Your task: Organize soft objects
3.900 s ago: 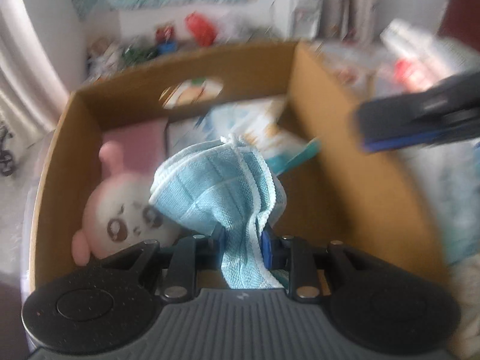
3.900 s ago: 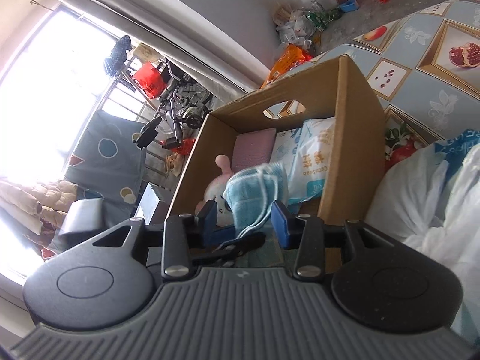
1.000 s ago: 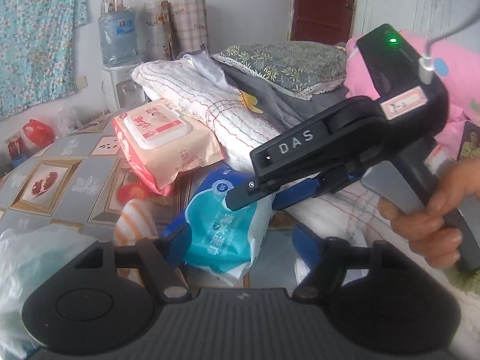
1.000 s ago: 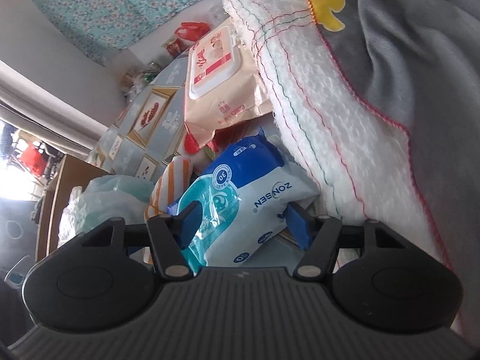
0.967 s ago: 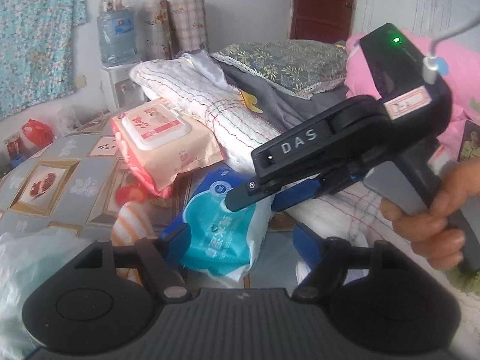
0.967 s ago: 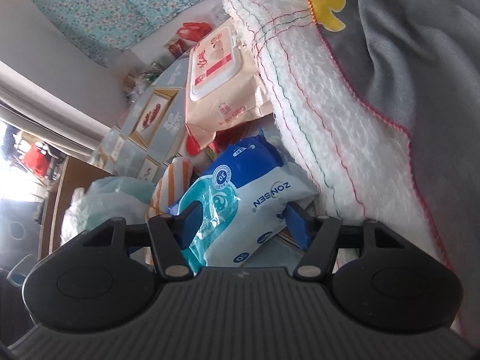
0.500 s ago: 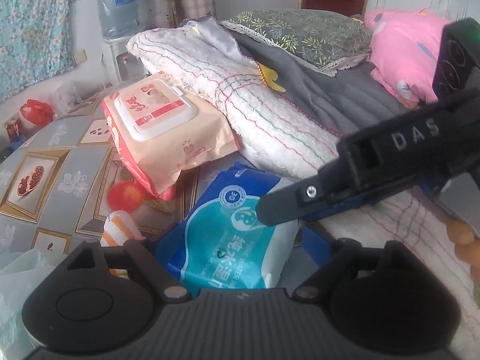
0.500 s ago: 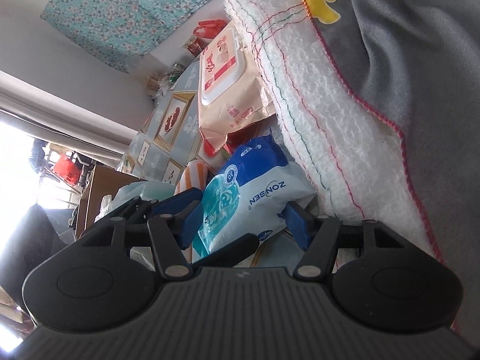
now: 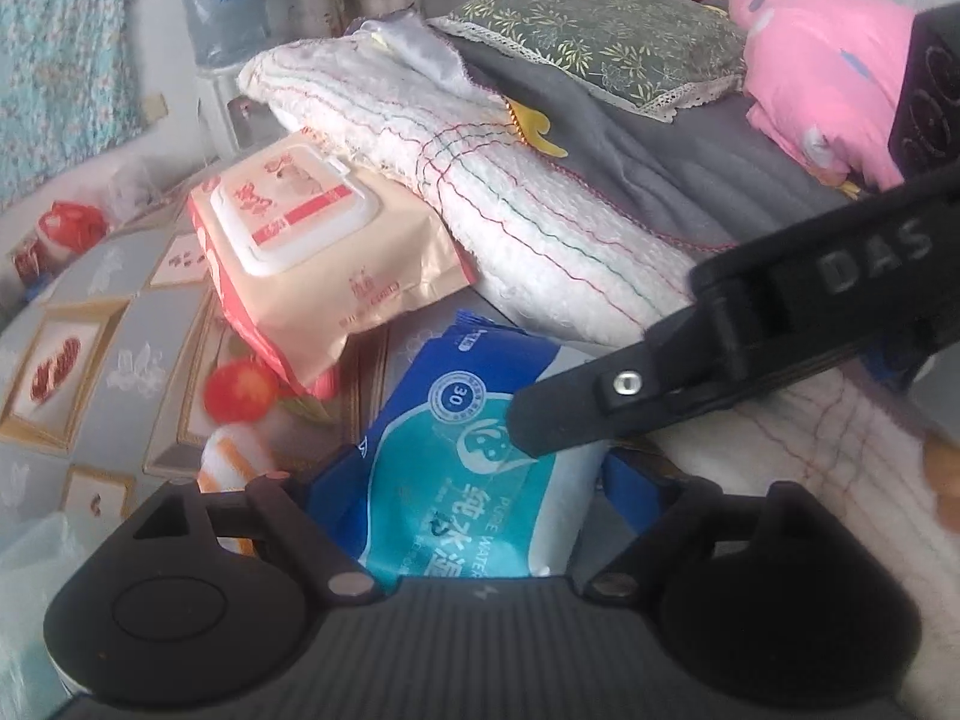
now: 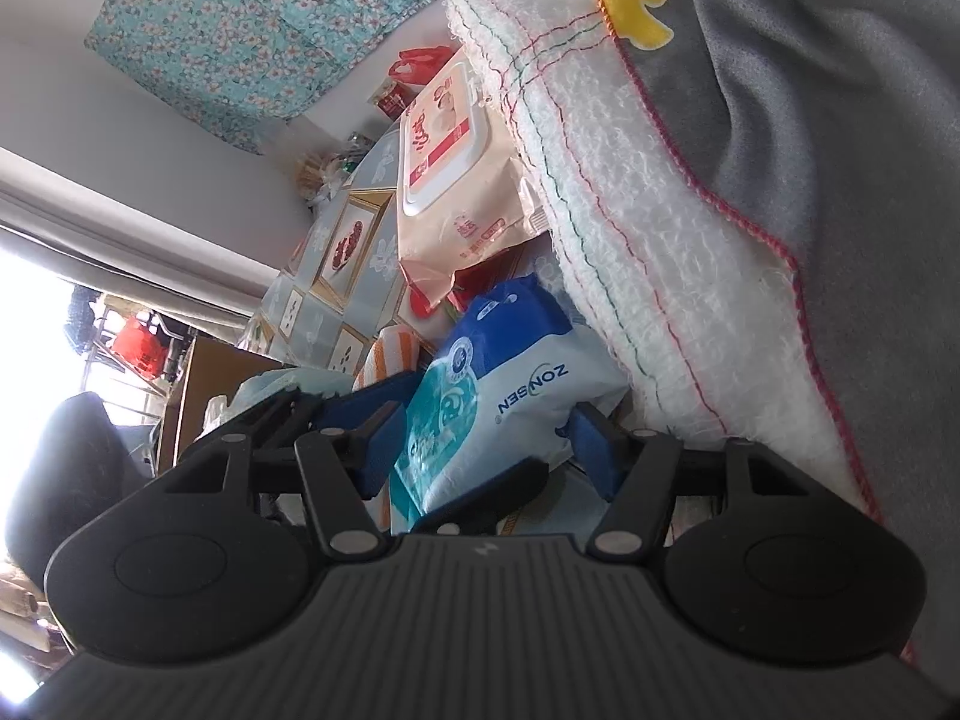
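A blue and white wet-wipes pack lies on the patterned tablecloth against a folded white blanket. My left gripper is open, with its blue pads on either side of the pack. My right gripper is open too and straddles the same pack from another side. The right gripper's black arm crosses the pack in the left wrist view. A peach wipes pack with a white lid leans just behind; it also shows in the right wrist view.
An orange striped cloth lies left of the blue pack. A grey blanket, a green pillow and a pink plush are piled at the right. The cardboard box stands far left in the right wrist view.
Both grippers have moved in closer around the blue wipes pack. About four seconds ago the left gripper held a blue cloth over the cardboard box; that cloth is gone from its jaws.
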The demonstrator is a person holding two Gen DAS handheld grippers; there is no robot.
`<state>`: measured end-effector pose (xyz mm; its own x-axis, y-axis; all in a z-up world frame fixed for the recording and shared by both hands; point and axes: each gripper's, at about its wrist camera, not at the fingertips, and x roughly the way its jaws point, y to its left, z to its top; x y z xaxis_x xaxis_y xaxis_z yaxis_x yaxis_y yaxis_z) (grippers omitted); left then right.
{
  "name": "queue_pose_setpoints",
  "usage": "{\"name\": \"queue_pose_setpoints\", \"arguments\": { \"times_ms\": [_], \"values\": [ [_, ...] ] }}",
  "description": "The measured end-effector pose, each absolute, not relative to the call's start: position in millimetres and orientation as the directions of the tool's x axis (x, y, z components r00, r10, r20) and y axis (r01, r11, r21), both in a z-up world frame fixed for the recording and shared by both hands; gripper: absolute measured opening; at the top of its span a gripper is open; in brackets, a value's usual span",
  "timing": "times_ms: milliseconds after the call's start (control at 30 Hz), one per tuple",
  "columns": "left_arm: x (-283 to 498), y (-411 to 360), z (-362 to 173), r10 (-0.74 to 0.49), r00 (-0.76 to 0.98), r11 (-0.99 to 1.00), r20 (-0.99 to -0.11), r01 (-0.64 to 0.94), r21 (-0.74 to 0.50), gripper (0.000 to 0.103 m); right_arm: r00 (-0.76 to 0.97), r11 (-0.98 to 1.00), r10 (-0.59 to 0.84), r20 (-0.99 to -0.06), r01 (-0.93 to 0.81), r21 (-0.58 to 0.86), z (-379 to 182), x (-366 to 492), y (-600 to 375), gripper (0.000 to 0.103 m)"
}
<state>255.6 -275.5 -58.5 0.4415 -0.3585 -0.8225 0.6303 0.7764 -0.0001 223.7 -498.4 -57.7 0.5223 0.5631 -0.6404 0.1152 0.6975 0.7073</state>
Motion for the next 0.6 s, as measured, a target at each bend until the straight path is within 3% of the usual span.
{"name": "queue_pose_setpoints", "arguments": {
  "times_ms": [233, 500, 600],
  "values": [
    [229.7, -271.5, -42.7, -0.442, 0.396, 0.723, -0.805, 0.689, -0.058, 0.087, 0.527, 0.739, 0.532, -0.663, 0.094, 0.667, -56.7, 222.1, -489.2, 0.061],
    [249.8, -280.1, -63.3, -0.339, 0.448, 0.76, -0.827, 0.649, 0.04, 0.084, 0.526, 0.745, 0.516, -0.676, 0.114, 0.657, -56.0, 221.2, -486.4, 0.061],
    [249.4, -280.7, -64.6, -0.343, 0.461, 0.755, -0.818, 0.653, 0.051, 0.076, 0.532, 0.761, 0.497, -0.686, 0.113, 0.639, -57.7, 223.5, -480.3, 0.062]
  ]
}}
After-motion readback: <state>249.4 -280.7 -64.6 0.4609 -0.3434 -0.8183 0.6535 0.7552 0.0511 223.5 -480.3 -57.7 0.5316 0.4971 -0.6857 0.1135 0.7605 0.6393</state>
